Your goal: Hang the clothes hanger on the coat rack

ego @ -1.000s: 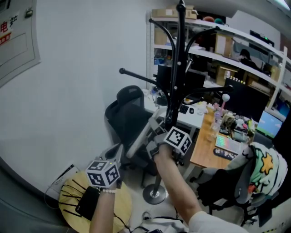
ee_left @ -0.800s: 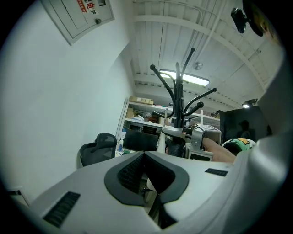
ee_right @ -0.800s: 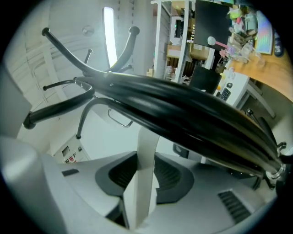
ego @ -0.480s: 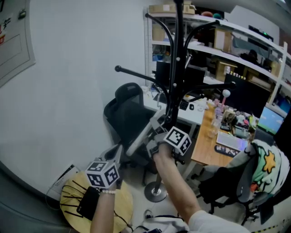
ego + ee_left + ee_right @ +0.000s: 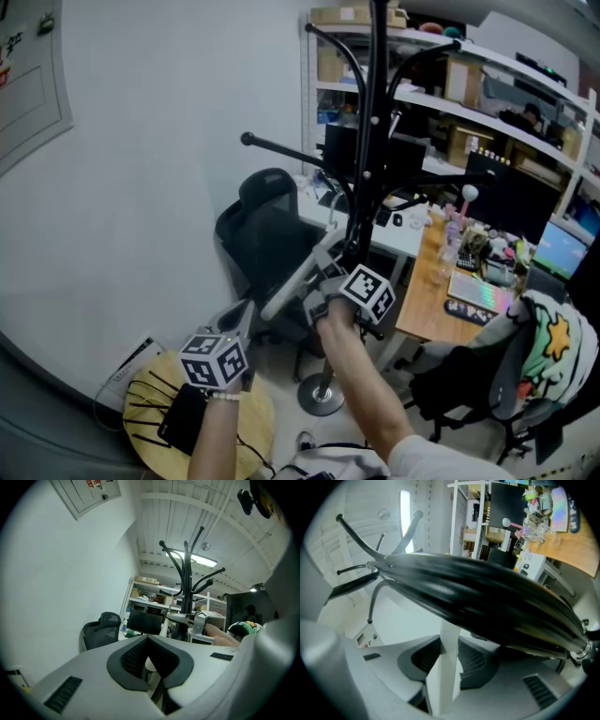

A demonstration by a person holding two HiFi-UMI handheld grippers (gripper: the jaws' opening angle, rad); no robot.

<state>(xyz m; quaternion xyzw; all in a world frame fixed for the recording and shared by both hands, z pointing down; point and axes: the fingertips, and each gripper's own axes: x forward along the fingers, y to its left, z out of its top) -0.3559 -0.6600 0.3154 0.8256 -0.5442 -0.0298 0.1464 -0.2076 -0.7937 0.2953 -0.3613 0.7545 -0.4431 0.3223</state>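
The black coat rack (image 5: pixel 364 178) stands in the middle of the head view, its curved arms spreading out at the top. My right gripper (image 5: pixel 326 279) is shut on a white clothes hanger (image 5: pixel 289 289) right beside the pole. In the right gripper view the hanger's white bar (image 5: pixel 448 667) is clamped between the dark pads and the pole (image 5: pixel 487 602) crosses close in front. Lower left, my left gripper (image 5: pixel 244 319) has its jaws closed together with nothing between them. In the left gripper view the left gripper (image 5: pixel 148 640) looks toward the rack (image 5: pixel 187 581).
A black office chair (image 5: pixel 267 234) stands just left of the rack's round base (image 5: pixel 322 396). A round wooden stool (image 5: pixel 150 417) with dark items sits bottom left. A cluttered desk (image 5: pixel 427 305), shelves (image 5: pixel 487 103) and a chair draped in patterned cloth (image 5: pixel 544 356) fill the right.
My right gripper has sunk slightly beside the pole with the hanger still in it. The left gripper has stayed where it was.
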